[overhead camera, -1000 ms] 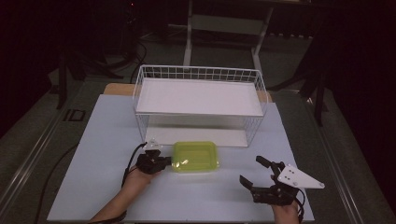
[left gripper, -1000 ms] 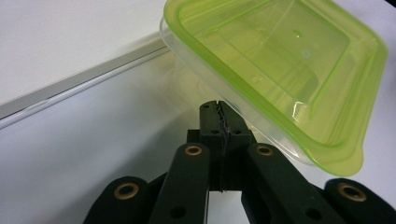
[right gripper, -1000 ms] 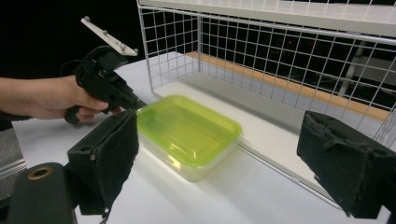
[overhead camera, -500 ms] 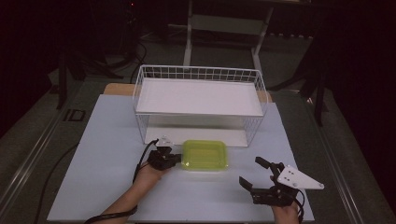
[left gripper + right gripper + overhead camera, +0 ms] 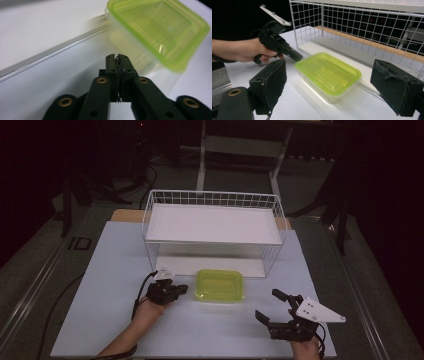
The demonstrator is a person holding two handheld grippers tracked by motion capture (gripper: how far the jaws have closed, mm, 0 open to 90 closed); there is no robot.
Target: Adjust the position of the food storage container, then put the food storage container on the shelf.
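Container (image 5: 220, 285) with the yellow-green lid lies on the white table (image 5: 100, 270), just in front of the near edge of the white wire rack (image 5: 215, 220) and roughly centred between the two hands. It sits flat, lid on, with the clear body visible below the lid in the right gripper view (image 5: 329, 77).

Left gripper (image 5: 181, 290) is at the container's left end, its tips just beside the lid's left edge; whether they touch cannot be told from the high view. In the left gripper view the jaws are pressed together with nothing between them, only a hairline gap showing after having just begun to part, and the container (image 5: 160, 32) lies just beyond and to the right of the tips (image 5: 117, 58). The right gripper view shows the same gripper (image 5: 295, 56) with its tip at the lid's corner, held by the person's left hand (image 5: 249, 51).

Right gripper (image 5: 272, 306) rests on the table near the front right, well apart from the container. Its jaws are spread wide and hold nothing; in its own view the two black pads (image 5: 272, 82) frame the container from a distance.
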